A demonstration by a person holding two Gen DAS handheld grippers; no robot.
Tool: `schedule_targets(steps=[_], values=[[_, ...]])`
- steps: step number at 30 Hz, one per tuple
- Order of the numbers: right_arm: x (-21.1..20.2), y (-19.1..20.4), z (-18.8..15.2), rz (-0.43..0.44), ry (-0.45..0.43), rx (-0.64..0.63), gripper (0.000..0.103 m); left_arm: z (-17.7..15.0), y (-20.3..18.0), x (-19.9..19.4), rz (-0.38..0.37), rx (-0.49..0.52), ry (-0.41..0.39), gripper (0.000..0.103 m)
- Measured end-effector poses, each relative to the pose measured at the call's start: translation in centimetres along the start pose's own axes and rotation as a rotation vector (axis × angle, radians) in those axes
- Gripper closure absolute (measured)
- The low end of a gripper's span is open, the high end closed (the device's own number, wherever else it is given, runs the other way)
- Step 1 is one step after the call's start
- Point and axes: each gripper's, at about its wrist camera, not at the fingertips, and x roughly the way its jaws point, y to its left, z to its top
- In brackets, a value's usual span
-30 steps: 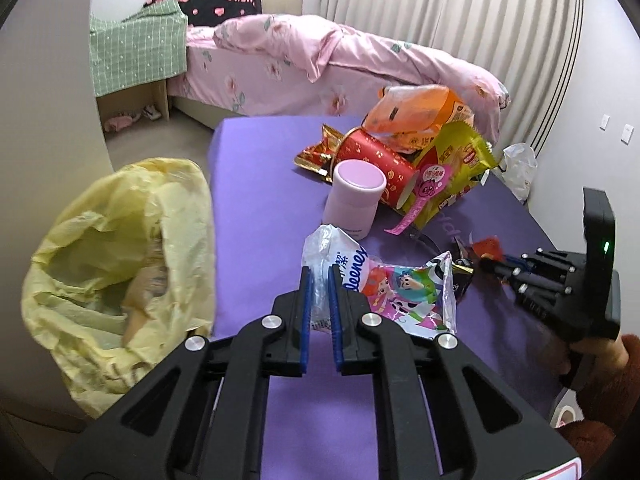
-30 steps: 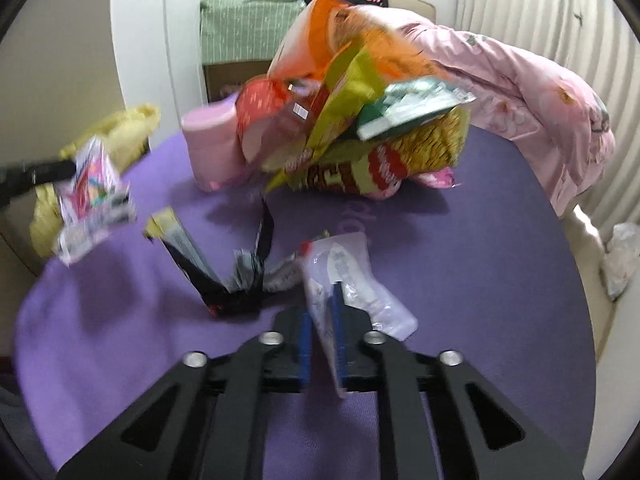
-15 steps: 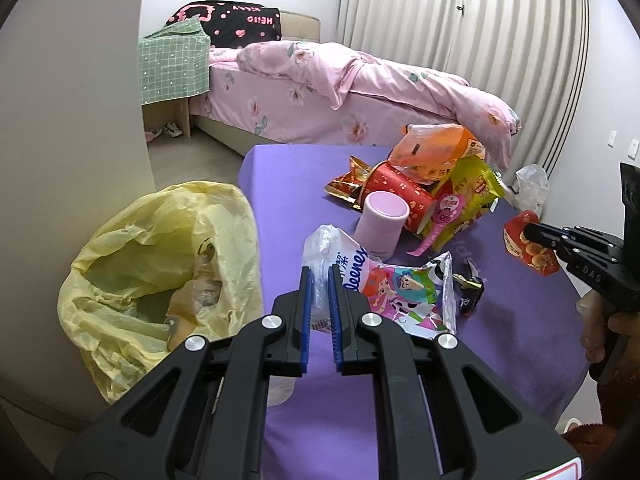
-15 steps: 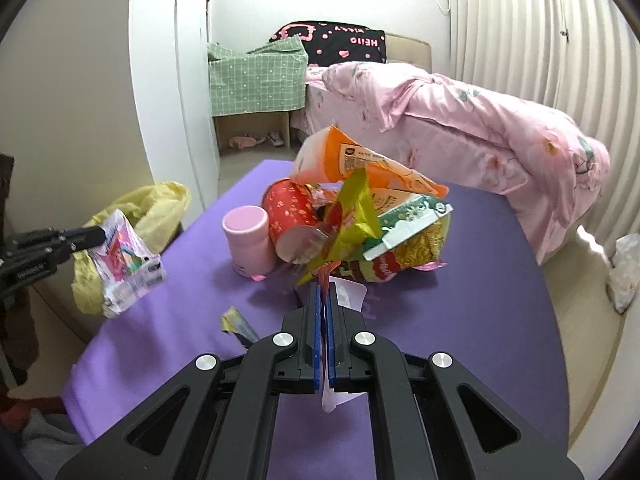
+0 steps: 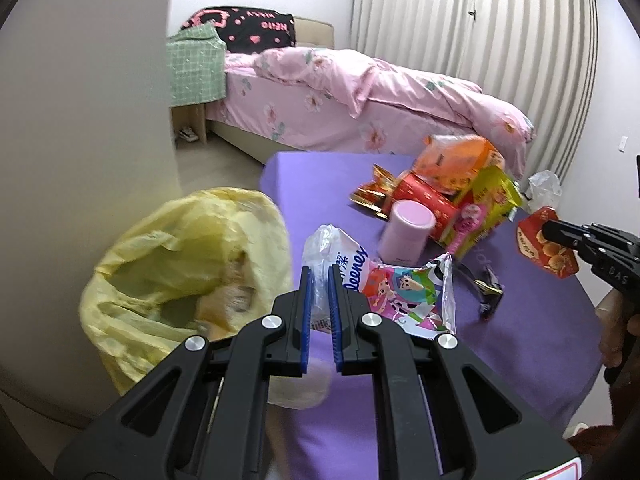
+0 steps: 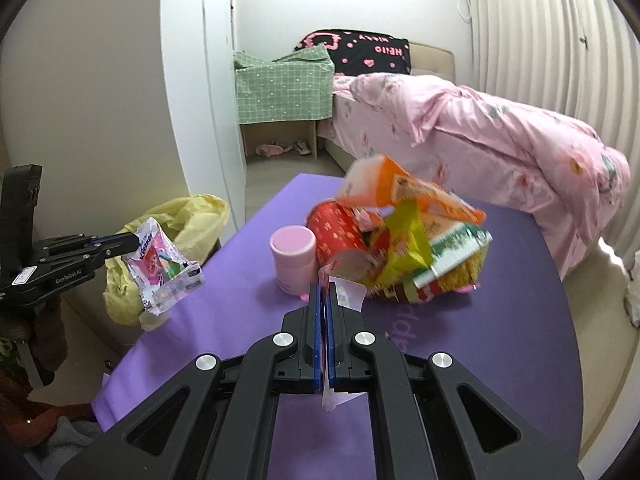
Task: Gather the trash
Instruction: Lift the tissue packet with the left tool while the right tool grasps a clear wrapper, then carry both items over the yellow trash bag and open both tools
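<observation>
My left gripper (image 5: 319, 274) is shut on a clear tissue pack wrapper (image 5: 340, 256) and a crumpled cartoon wrapper (image 5: 408, 292), holding both above the purple table's (image 5: 520, 344) left edge. The right wrist view shows that left gripper (image 6: 134, 242) with the cartoon wrapper (image 6: 164, 268) hanging from it. A yellow trash bag (image 5: 188, 264) stands open just left of the table. My right gripper (image 6: 324, 288) is shut on a thin red snack wrapper (image 6: 329, 276), seen edge-on. In the left wrist view this right gripper (image 5: 546, 232) holds the red wrapper (image 5: 546, 250) in the air.
A pink cup (image 5: 406, 232) stands mid-table before a pile of snack bags (image 5: 460, 184). A black wrapper (image 5: 488, 290) lies on the table. Beyond are a pink bed (image 5: 360, 96), curtains and a white wall corner (image 6: 192, 100) beside the yellow bag (image 6: 188, 220).
My right gripper closed on the red wrapper and lifted it off the table. My left gripper rose a little with its wrappers, and the yellow bag now sits closer to its fingers.
</observation>
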Motion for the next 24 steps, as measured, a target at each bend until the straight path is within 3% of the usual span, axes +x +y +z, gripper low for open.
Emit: schedule_targets(steps=[4,8,13,18,24], values=[[0.1,1.4,1.6,0.015,-0.021,-0.029,0.099,1.0,2.4,-1.3,0.077,-0.004,-0.042,0.095],[0.7,2.7,3.2,0.026,-0.028,-0.06,0.099,2.5,6.4,-2.2,0.235,-0.021,-0.071,0.095],[1.8,4.0,4.6,0.041,-0.024,-0.088,0.099,3.3,10.9,-2.1,0.401,-0.01,-0.042,0.095],[3.0,4.9,5.2,0.058,-0.014,-0.096,0.099,1.9,12.6,0.3,0.444,-0.001,0.039,0.095],[4.2,5.3,5.1,0.065,0.016,-0.098,0.099,-0.6,12.6,4.4,0.388,-0.044,0.13,0.095]])
